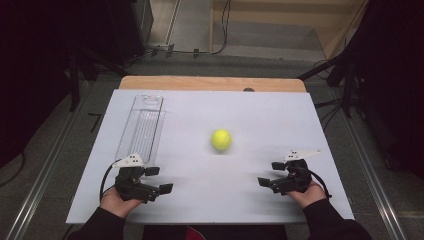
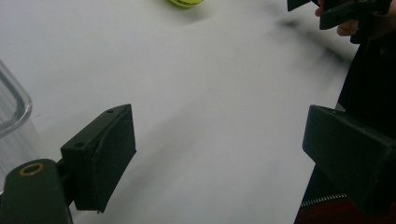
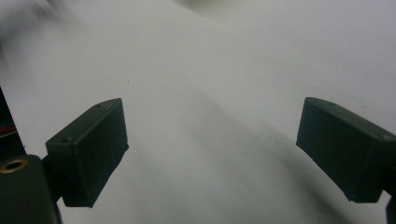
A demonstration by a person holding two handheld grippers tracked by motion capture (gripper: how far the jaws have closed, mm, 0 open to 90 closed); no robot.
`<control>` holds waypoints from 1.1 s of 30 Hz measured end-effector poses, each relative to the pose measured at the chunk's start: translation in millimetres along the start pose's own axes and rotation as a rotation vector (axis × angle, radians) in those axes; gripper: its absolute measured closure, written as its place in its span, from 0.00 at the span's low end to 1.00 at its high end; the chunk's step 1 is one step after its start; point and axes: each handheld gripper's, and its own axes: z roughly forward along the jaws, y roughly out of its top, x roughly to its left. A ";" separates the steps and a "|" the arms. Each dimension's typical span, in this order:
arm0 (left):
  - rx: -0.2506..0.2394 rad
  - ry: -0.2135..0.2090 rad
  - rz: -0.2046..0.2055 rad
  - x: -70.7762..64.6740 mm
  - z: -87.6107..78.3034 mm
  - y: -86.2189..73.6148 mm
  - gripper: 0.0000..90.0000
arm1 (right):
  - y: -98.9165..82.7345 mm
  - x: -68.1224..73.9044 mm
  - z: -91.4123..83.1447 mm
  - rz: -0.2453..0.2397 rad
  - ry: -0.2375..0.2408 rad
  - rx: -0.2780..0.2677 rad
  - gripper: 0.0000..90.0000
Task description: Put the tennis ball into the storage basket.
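Observation:
A yellow-green tennis ball (image 1: 221, 139) lies near the middle of the white board (image 1: 210, 200); its lower edge shows at the top of the left gripper view (image 2: 186, 2). My left gripper (image 1: 159, 179) rests low at the front left, open, jaws wide apart with nothing between them (image 2: 219, 154). My right gripper (image 1: 269, 173) sits at the front right, also open and empty (image 3: 212, 149). Both point inward toward the board's middle. The ball is well ahead of both grippers, apart from them.
A long clear plastic tray (image 1: 142, 126) lies at the board's left, just beyond my left gripper; its rim shows in the left gripper view (image 2: 14, 105). A wooden table edge (image 1: 210, 83) runs behind the board. Dark equipment and cables stand around the table.

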 end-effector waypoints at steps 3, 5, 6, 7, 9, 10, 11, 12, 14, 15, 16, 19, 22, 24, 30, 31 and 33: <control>-0.001 -0.002 0.000 -3.2 0.2 4.8 0.12 | -0.1 -0.1 0.1 -0.001 -0.001 0.002 0.08; 0.003 -0.003 -0.006 -4.1 0.7 7.4 0.12 | -0.2 -0.3 -0.3 0.002 -0.003 -0.002 0.08; 0.000 0.000 -0.008 -4.5 1.6 8.5 0.12 | -0.1 -0.7 -0.4 0.001 -0.002 0.000 0.08; 0.004 0.003 -0.008 -4.9 2.1 9.8 0.12 | -0.1 -0.7 -0.4 0.001 -0.002 0.000 0.08; 0.006 0.008 -0.008 -5.9 2.9 12.5 0.12 | 0.0 -0.6 -0.1 0.000 -0.003 -0.001 0.08; 0.006 0.011 -0.010 -6.5 3.0 14.1 0.12 | 0.1 -0.4 0.1 0.000 -0.003 0.000 0.08; 0.005 0.010 -0.012 -6.9 3.2 15.6 0.12 | 0.1 -0.2 0.3 -0.001 -0.005 0.001 0.08; 0.015 0.010 -0.011 -7.5 3.3 19.2 0.12 | 0.2 0.0 0.7 -0.003 -0.004 0.003 0.08; 0.019 0.011 -0.013 -7.9 3.7 21.0 0.13 | 0.3 0.1 0.7 -0.003 -0.002 0.002 0.08; 0.024 0.014 -0.009 -7.8 4.1 22.9 0.13 | 0.5 0.1 0.8 -0.004 -0.001 0.001 0.08; 0.025 0.011 -0.010 -8.0 4.8 24.8 0.13 | 0.5 0.0 0.9 -0.005 -0.001 0.002 0.08; 0.033 0.006 -0.009 -8.3 6.6 30.2 0.13 | 0.7 0.3 1.0 -0.005 0.001 0.002 0.08; 0.038 0.011 -0.007 -8.1 8.7 34.8 0.13 | 0.7 0.4 0.9 -0.005 0.000 0.001 0.08; 0.043 0.015 -0.007 -7.1 9.7 37.8 0.13 | 1.0 0.6 0.7 -0.005 0.000 -0.002 0.08; 0.053 0.017 -0.014 -5.6 13.5 46.3 0.13 | 1.1 1.4 -0.1 -0.011 -0.004 -0.011 0.08; 0.053 0.017 -0.012 -5.4 14.2 47.7 0.13 | 1.1 1.4 -0.1 -0.011 -0.004 -0.011 0.08; 0.054 0.017 -0.011 -5.3 15.8 50.5 0.13 | 1.2 1.2 -0.6 -0.007 -0.006 -0.013 0.08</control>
